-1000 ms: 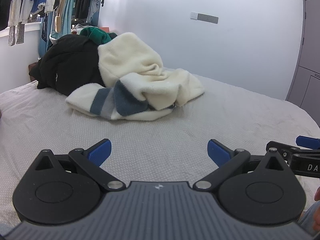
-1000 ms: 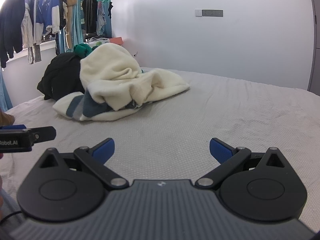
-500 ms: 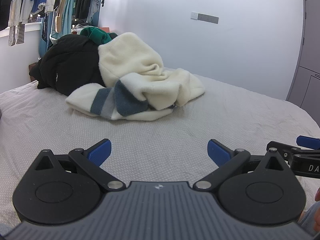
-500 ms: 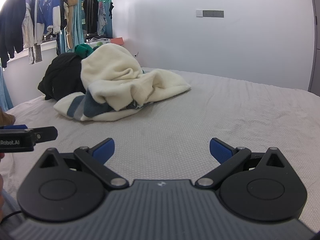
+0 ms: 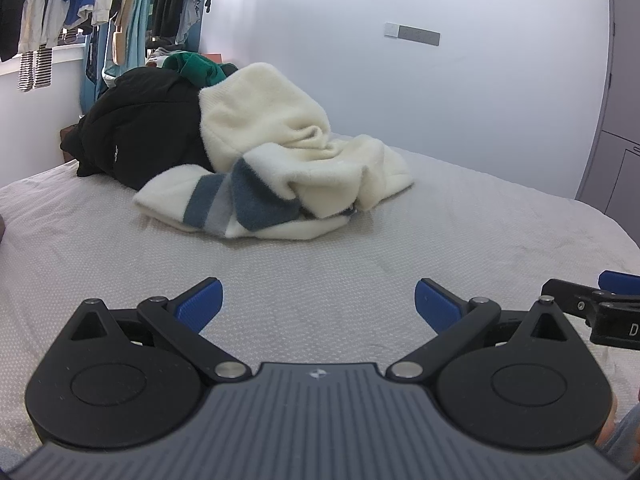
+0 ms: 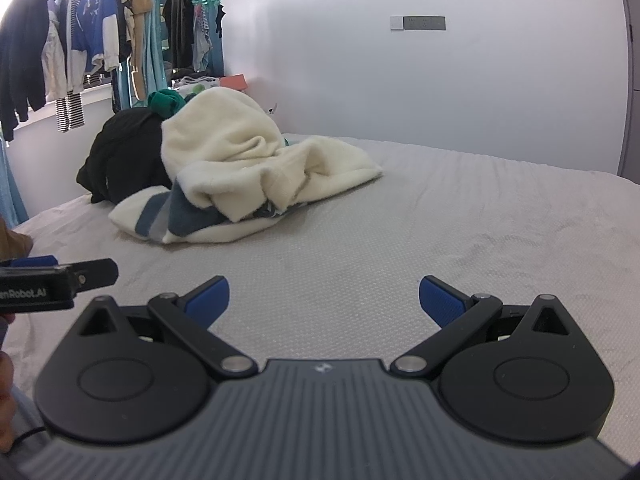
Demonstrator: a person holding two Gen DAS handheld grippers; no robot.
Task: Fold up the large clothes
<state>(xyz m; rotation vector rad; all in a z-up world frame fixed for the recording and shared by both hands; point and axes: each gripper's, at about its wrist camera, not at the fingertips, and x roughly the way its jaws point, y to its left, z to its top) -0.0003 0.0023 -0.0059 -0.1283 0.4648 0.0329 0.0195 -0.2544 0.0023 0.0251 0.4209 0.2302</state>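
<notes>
A crumpled cream sweater with blue and grey stripes [image 5: 288, 168] lies heaped on the grey bed [image 5: 320, 272], well ahead of both grippers; it also shows in the right wrist view [image 6: 240, 176]. Behind it lie a black garment [image 5: 140, 136] and a green one [image 5: 192, 65]. My left gripper [image 5: 318, 306] is open and empty, low over the bed. My right gripper [image 6: 324, 300] is open and empty, beside it. Each gripper's side shows at the edge of the other's view.
Clothes hang on a rack [image 6: 80, 40] at the far left by the window. A white wall with a switch plate [image 6: 418, 23] stands behind the bed [image 6: 440, 240]. A grey wardrobe [image 5: 616, 120] stands at the right.
</notes>
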